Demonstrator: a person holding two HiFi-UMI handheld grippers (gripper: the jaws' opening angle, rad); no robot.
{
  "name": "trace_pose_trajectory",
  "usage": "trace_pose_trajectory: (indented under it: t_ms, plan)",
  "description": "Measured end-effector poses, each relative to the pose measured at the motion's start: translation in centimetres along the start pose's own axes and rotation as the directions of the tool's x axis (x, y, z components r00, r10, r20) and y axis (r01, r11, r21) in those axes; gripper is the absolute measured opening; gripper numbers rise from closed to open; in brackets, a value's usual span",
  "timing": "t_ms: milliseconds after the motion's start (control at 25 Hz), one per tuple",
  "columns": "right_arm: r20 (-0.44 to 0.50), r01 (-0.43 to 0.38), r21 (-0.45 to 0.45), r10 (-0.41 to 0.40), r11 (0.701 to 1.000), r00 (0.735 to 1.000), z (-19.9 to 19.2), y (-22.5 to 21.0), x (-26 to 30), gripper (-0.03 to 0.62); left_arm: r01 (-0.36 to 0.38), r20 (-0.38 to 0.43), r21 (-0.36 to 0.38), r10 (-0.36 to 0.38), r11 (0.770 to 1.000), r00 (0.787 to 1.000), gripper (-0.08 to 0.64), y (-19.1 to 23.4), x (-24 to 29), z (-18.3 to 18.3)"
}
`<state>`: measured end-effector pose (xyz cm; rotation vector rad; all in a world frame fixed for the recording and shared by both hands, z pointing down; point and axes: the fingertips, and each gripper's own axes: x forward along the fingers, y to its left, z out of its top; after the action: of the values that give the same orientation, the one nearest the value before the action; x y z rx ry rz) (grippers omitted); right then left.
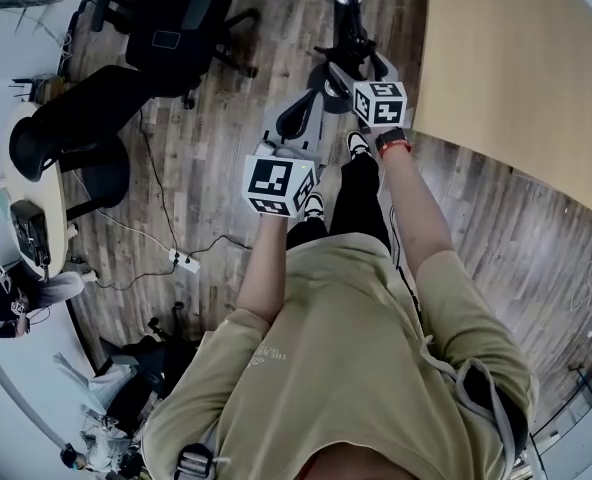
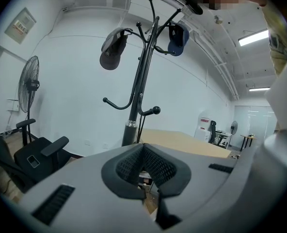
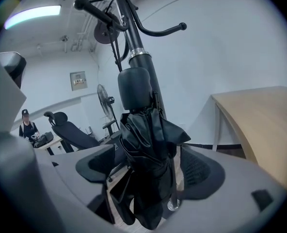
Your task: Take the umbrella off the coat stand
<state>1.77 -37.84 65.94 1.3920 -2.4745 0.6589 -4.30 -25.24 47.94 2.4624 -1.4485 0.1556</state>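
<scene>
A black folded umbrella (image 3: pixel 148 144) hangs by its stubby handle (image 3: pixel 134 86) against the pole of the black coat stand (image 3: pixel 136 52). My right gripper (image 3: pixel 150 169) is open, one pad on each side of the umbrella's cloth; neither pad visibly presses on it. In the head view the right gripper (image 1: pixel 338 71) reaches to the coat stand (image 1: pixel 348 8), and the umbrella itself is hard to make out there. My left gripper (image 1: pixel 294 118) is lower and to the left, short of the stand. Its jaws (image 2: pixel 144 152) are shut with nothing in them, pointing at the stand (image 2: pixel 134 110).
Two caps, a dark one (image 2: pixel 113 50) and a blue one (image 2: pixel 177 39), hang on upper hooks. A wooden table (image 1: pixel 516 68) stands right of the stand. Black office chairs (image 1: pixel 166 28) and a round table (image 1: pixel 26 208) are to the left, with a floor cable and power strip (image 1: pixel 184 261).
</scene>
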Motion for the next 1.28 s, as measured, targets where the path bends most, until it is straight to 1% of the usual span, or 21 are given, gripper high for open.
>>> trace_pose_trajectory:
  t_ms: [240, 400, 560, 600, 760, 840, 1040, 1120, 1280]
  plan:
    - [0.010, 0.000, 0.012, 0.000, 1.000, 1.000, 0.4, 0.1, 0.7, 0.426, -0.012, -0.003, 0.004, 0.012, 1.000, 1.000, 0.023, 0.0, -1.0, 0.0]
    - [0.015, 0.006, 0.031, -0.007, 1.000, 1.000, 0.8, -0.2, 1.9, 0.426, -0.022, -0.006, 0.001, 0.022, 1.000, 1.000, 0.023, 0.7, -1.2, 0.2]
    - [0.000, 0.006, 0.044, -0.006, 0.999, 1.000, 0.8, -0.1, 2.9, 0.425, -0.027, -0.012, -0.004, 0.027, 1.000, 1.000, 0.023, 1.4, -1.6, 0.3]
    - [-0.001, 0.009, 0.046, -0.009, 0.999, 1.000, 0.8, 0.0, 3.0, 0.416, -0.028, -0.013, -0.004, 0.028, 1.000, 1.000, 0.023, 1.6, -1.7, 0.3]
    - [0.013, 0.030, 0.042, -0.030, 0.999, 0.999, 1.0, -0.2, 3.3, 0.326, -0.031, -0.016, -0.007, 0.031, 0.999, 0.999, 0.023, 2.2, -1.9, 0.1]
    - [0.014, 0.039, 0.033, -0.039, 0.999, 0.999, 1.1, -0.3, 3.5, 0.309, -0.032, -0.017, -0.008, 0.031, 0.999, 0.999, 0.023, 2.5, -1.8, -0.1]
    - [0.007, 0.036, 0.044, -0.036, 0.998, 0.999, 0.8, -0.5, 3.2, 0.294, -0.019, -0.022, -0.013, 0.018, 1.000, 1.000, 0.023, 2.4, -1.7, -0.2]
    - [-0.004, 0.019, 0.035, -0.019, 0.999, 1.000, 0.8, -0.1, 3.1, 0.291, -0.014, -0.019, -0.013, 0.014, 1.000, 1.000, 0.023, 2.3, -1.8, -0.1]
    - [-0.012, -0.021, 0.048, 0.022, 0.999, 1.000, 0.6, 0.3, 2.9, 0.290, -0.011, -0.022, -0.002, 0.011, 1.000, 1.000, 0.023, 2.1, -1.8, -0.3]
